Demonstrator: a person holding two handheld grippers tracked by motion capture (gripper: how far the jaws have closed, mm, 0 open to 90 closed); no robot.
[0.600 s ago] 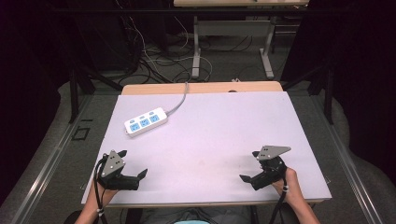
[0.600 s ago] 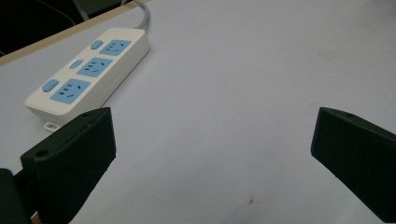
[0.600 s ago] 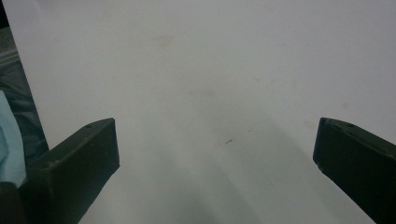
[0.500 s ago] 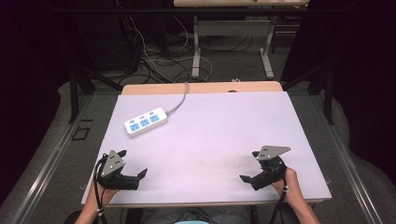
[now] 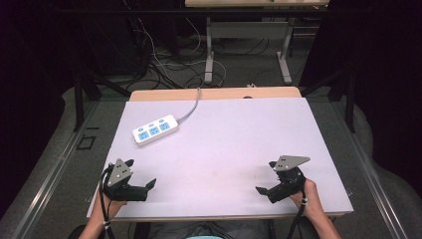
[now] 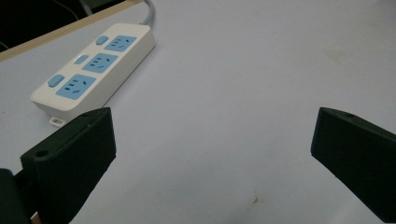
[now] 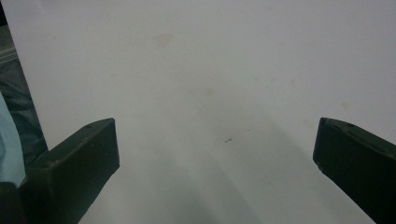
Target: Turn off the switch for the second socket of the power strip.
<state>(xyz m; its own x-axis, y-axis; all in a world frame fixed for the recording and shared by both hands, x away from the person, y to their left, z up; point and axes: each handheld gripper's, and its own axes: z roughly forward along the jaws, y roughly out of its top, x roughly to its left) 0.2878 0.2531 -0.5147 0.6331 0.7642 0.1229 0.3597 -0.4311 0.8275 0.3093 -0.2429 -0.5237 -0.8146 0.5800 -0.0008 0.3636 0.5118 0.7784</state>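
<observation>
Right now I see the power strip [image 5: 155,130] lying flat on the far left of the white table [image 5: 234,144], its long axis running diagonally, cable end toward the far edge. My left gripper [image 5: 139,175] sits at the near left corner, jaws spread wide with nothing between them; my right gripper [image 5: 266,177] at the near right is likewise wide and empty. From the left gripper view the strip's cable [image 6: 150,5] is cut off at the frame's top.
</observation>
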